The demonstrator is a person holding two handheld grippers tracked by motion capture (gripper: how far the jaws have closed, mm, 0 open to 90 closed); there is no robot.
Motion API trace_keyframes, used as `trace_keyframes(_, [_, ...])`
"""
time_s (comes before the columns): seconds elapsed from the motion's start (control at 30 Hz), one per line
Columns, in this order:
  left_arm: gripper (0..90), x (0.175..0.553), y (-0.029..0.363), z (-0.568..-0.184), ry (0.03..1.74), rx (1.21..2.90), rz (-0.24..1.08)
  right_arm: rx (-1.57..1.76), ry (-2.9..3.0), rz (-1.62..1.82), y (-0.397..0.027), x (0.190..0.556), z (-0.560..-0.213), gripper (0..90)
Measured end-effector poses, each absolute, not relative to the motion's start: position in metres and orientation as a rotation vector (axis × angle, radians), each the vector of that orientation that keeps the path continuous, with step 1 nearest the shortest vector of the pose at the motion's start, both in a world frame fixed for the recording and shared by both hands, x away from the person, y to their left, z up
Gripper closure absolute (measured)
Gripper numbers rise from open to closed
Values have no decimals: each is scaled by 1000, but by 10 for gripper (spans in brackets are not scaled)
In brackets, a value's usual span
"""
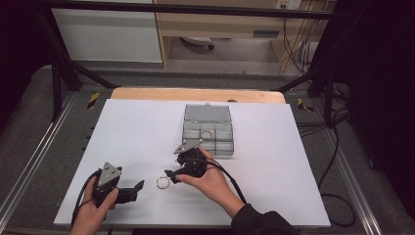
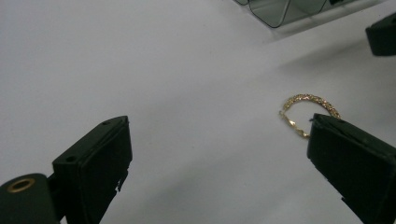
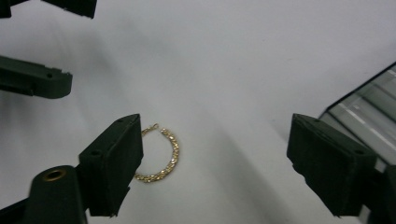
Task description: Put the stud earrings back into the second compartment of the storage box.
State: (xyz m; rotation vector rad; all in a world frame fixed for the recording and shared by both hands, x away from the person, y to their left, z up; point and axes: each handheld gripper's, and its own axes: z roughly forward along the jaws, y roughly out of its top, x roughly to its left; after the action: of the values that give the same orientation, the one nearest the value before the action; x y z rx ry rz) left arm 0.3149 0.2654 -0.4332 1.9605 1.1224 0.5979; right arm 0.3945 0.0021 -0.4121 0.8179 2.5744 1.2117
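High view is showing the right gripper (image 1: 170, 175) lying low over the white table (image 1: 127, 142), its fingers spread wide with nothing between them, just beside a gold ring (image 1: 162, 182) that is resting flat on the sheet. The step in hand looks like the reach for that ring, probably to carry it to the clear compartment box (image 1: 209, 133) behind, where another ring (image 1: 206, 134) is already sitting. The left gripper (image 1: 133, 191) is resting nearby, fingers open and empty. Next the right gripper likely needs to straddle the thin band squarely, then close gently so it is not skidding away.
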Motion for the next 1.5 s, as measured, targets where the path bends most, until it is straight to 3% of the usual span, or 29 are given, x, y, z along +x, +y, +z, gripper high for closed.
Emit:
trace_keyframes(0.17, [72, 315, 265, -433, 1121, 1962, 597, 766, 2627, 1210, 15, 389, -428, 403])
trace_keyframes(0.33, [72, 315, 265, -433, 1119, 1961, 598, 760, 2667, 1195, 22, 389, -438, 512])
trace_keyframes(0.37, [72, 315, 265, -433, 1119, 1961, 597, 759, 2677, 1182, 25, 389, -443, 571])
trace_keyframes(0.83, [72, 315, 265, -433, 1115, 1969, 591, 680, 2676, 1173, 35, 387, -453, 843])
trace_keyframes(1.5, [72, 315, 264, -433, 1114, 1969, 589, 662, 2644, 1234, 22, 394, -438, 871])
